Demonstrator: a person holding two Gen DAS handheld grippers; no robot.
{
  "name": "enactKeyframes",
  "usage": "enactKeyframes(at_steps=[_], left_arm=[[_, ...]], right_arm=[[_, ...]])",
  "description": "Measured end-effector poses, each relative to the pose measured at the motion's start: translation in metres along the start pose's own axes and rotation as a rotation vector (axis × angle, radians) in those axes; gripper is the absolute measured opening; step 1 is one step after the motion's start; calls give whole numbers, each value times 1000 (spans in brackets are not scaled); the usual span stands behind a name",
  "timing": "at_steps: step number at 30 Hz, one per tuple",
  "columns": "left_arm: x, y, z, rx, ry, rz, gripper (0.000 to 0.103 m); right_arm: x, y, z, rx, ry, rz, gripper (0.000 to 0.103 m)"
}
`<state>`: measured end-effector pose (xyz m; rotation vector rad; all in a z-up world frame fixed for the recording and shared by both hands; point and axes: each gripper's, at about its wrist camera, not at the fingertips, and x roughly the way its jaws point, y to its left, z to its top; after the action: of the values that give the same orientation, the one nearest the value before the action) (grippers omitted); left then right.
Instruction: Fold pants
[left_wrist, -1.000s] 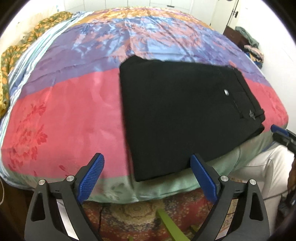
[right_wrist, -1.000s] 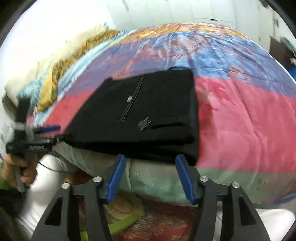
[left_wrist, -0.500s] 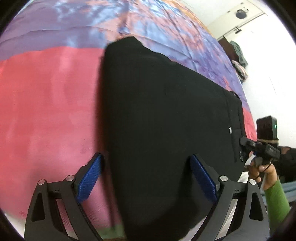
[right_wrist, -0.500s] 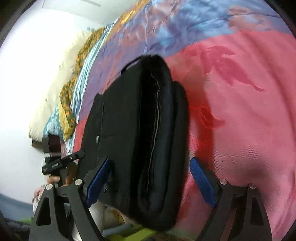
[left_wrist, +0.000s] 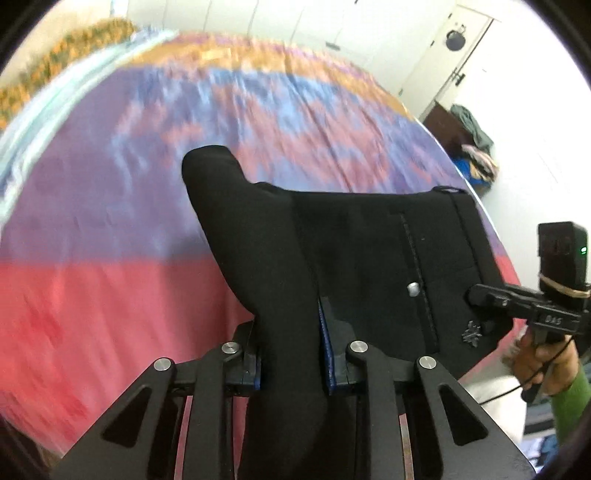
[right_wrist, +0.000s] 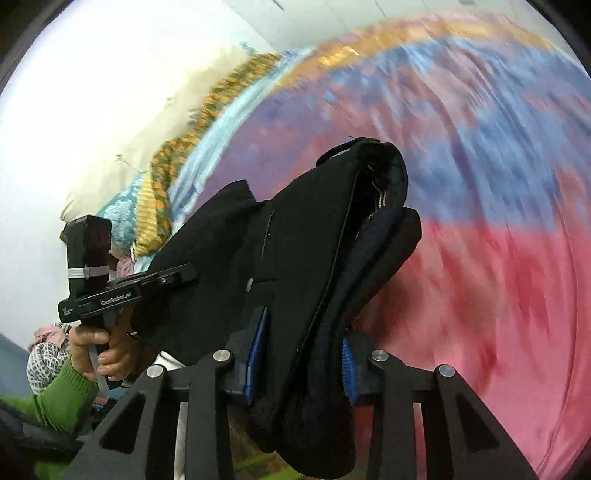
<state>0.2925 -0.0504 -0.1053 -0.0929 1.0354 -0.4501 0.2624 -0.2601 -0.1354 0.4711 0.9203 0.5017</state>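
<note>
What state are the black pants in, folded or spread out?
Folded. The pants form a compact stack, with several layers showing at the edge. Both tongs, left and right, grip it.

Open bedspread (left_wrist: 110, 288) beyond pants (left_wrist: 369, 258)

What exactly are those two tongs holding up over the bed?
Start at the big bedspread banded in red, purple and blue. Lifted above it hang folded black pants, pinched by both tongs. They are the only plain black item, with a small silver button.
</note>
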Motion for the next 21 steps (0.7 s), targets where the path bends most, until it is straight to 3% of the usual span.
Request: enactKeyframes(at_steps=[5, 6, 8, 9, 11, 13, 15, 17, 19, 20, 21], left_arm=[[6, 3, 63, 37, -105, 67, 24], [12, 2, 68, 50, -117, 86, 28], [38, -2, 67, 87, -115, 161, 63], [54, -3, 61, 103, -99, 208, 88], [84, 0, 33, 151, -49, 323, 84], [94, 3, 4, 186, 1, 358, 78], [85, 4, -30, 221, -15, 378, 80], [68, 4, -59, 243, -45, 419, 89], [53, 3, -74, 228, -67, 435, 95], [44, 4, -79, 215, -72, 433, 95], [38, 3, -78, 200, -74, 432, 95]], right_arm=[[14, -8, 77, -39, -82, -11, 35], [17, -12, 86, -36, -91, -20, 37], [24, -35, 97, -10, -82, -51, 44], [29, -48, 96, 2, -61, -93, 53], [39, -81, 86, 32, -2, -258, 55], [31, -117, 59, 90, 40, -422, 55], [6, -127, 35, 98, -5, -466, 55], [-21, -123, 8, 79, -44, -507, 55], [-43, -108, -18, 62, -83, -552, 74], [-53, -95, -36, 57, -104, -564, 93], [-58, -84, -48, 54, -120, -565, 103]])
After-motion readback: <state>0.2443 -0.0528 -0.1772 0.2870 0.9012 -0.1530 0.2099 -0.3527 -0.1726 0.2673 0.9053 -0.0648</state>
